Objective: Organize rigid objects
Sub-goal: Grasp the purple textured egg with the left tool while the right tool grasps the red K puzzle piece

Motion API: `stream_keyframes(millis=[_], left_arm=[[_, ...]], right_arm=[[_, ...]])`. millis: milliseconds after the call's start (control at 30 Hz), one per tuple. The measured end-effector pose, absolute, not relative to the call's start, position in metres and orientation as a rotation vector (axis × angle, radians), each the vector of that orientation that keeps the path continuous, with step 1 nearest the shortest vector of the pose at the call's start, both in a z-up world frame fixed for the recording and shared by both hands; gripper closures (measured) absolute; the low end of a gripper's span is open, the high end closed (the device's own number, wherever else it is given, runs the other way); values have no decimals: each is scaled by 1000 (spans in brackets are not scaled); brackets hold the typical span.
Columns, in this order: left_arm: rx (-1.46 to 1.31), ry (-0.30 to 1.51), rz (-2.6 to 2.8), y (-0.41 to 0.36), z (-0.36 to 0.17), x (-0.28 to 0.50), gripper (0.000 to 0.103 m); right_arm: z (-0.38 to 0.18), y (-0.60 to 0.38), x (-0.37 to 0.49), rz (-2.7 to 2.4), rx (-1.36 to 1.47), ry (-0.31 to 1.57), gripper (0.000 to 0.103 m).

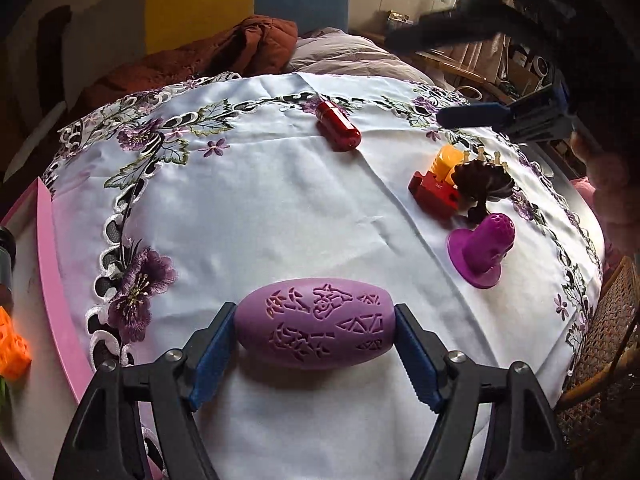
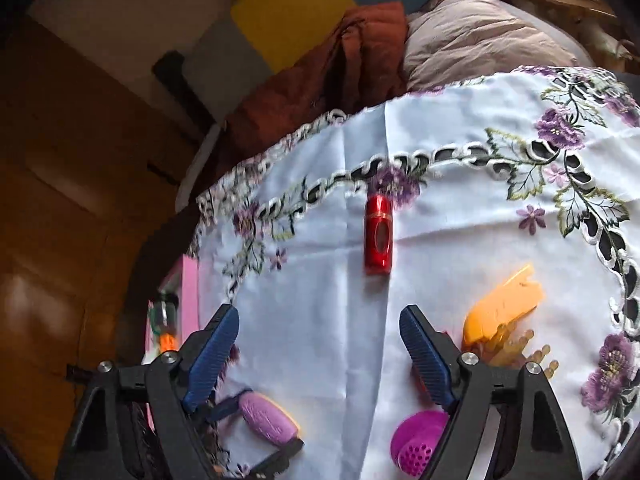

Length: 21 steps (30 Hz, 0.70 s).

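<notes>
My left gripper (image 1: 314, 334) is shut on a purple egg-shaped object with cut-out patterns (image 1: 314, 328), held low over the white embroidered tablecloth (image 1: 260, 208); the egg also shows in the right wrist view (image 2: 268, 420). My right gripper (image 2: 318, 340) is open and empty above the cloth, and shows in the left wrist view (image 1: 472, 116). A red capsule (image 2: 378, 234) lies ahead of it, and shows in the left wrist view (image 1: 338, 126). A yellow piece (image 2: 502, 306), a red block (image 1: 434, 192), a dark fan-shaped piece (image 1: 482, 182) and a purple perforated cone (image 1: 486, 246) lie at the right.
A pink tray (image 1: 48, 248) at the cloth's left edge holds an orange lattice piece (image 1: 12, 346) and a dark bottle (image 1: 6, 256). A brown jacket (image 1: 224, 54) and a pale cushion (image 1: 348, 52) lie behind the table. A wicker chair (image 1: 600, 360) stands at the right.
</notes>
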<state>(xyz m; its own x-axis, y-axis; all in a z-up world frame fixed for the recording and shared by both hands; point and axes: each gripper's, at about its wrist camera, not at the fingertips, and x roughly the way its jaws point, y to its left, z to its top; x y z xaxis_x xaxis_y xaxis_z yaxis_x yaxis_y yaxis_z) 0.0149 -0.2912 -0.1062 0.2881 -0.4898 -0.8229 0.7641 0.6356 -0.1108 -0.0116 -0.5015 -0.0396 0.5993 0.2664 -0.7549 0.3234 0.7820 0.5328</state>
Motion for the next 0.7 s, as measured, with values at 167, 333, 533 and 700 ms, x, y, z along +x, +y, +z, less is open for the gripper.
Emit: stream_keyframes(millis=[167,333,533,700], left_arm=[[304,968,-866,-283,-106,12,26],[284,974,-870,-275,-105,9,26],[258,988,-875,-266,-104,8,26],[249,996,-883,-262,-102,5,26]], right_arm=[[-67,-491,-10,-111,599,1155,32],[-80,-494,-10,-207,572,1196,33],[-83,-488,6,-313,430,1235,30],[-94,-488,16,-363,316,1310,26]])
